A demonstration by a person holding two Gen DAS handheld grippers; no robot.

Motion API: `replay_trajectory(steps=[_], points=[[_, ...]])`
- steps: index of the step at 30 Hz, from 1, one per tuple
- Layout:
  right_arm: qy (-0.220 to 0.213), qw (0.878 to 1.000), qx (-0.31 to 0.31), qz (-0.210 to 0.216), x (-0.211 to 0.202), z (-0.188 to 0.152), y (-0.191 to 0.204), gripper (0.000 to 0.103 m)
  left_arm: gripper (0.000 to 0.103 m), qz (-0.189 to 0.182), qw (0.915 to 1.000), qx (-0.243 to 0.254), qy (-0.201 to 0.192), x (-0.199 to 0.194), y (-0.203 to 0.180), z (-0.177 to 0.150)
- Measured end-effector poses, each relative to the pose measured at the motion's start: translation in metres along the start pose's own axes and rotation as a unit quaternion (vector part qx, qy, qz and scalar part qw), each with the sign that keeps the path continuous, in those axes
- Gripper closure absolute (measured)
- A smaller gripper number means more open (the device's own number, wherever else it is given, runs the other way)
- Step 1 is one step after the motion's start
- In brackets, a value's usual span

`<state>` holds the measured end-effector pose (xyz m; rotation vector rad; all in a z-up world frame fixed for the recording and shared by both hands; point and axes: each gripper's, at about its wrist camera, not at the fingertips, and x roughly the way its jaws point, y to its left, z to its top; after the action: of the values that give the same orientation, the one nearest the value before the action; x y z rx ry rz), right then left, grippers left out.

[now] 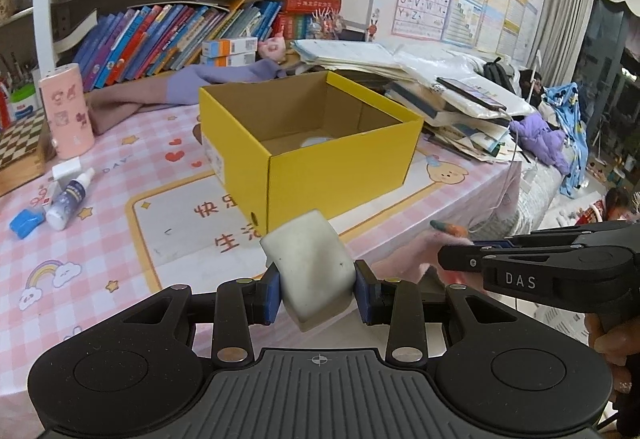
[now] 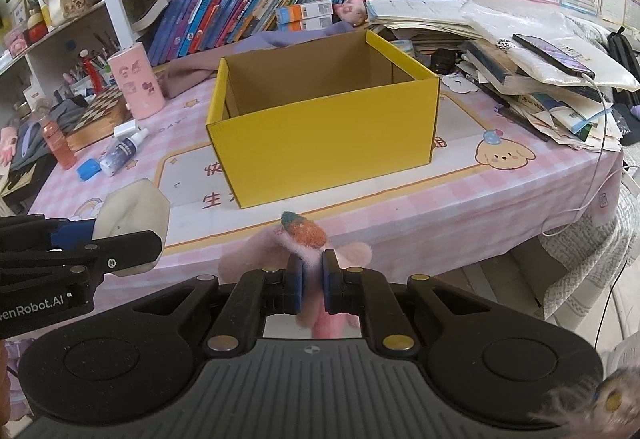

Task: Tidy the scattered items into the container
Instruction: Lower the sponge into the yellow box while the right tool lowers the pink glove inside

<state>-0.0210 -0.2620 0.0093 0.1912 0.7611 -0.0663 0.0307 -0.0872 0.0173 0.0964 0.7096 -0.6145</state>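
An open yellow cardboard box (image 1: 336,167) (image 2: 320,135) stands in the middle of the pink checked tablecloth. My left gripper (image 1: 316,293) is shut on a white rounded case (image 1: 310,263), held above the table's front edge, short of the box; the same case (image 2: 132,211) shows at the left of the right wrist view. My right gripper (image 2: 313,281) is shut on a pink fluffy toy (image 2: 304,243) with an orange carrot on top, also in front of the box. Something pale lies on the box floor (image 1: 318,141).
A small spray bottle (image 1: 68,199) (image 2: 122,153), a blue item (image 1: 26,223) and a white plug (image 1: 66,171) lie at the table's left. A pink cylinder (image 1: 66,111) stands behind them. Stacked books and a phone (image 2: 552,55) crowd the right; bookshelves rise behind.
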Motion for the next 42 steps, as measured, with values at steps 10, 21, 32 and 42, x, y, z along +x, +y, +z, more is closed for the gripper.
replay_trajectory(steps=[10,21,32,42], points=[[0.008,1.000,0.011,-0.012,0.005,0.002,-0.018,0.094,0.068,-0.017,0.9997,0.011,0.010,0.015,-0.014,0.007],[0.014,1.000,0.019,-0.020,0.008,0.002,-0.029,0.094,0.068,-0.030,0.9992,0.024,0.014,0.027,-0.025,0.011],[-0.012,1.000,0.019,-0.022,0.010,0.016,-0.039,0.094,0.069,-0.038,0.9980,0.051,-0.007,0.035,-0.035,0.026],[-0.115,0.993,-0.015,-0.012,0.007,0.082,-0.047,0.094,0.068,-0.010,0.9945,0.055,-0.089,0.033,-0.030,0.072]])
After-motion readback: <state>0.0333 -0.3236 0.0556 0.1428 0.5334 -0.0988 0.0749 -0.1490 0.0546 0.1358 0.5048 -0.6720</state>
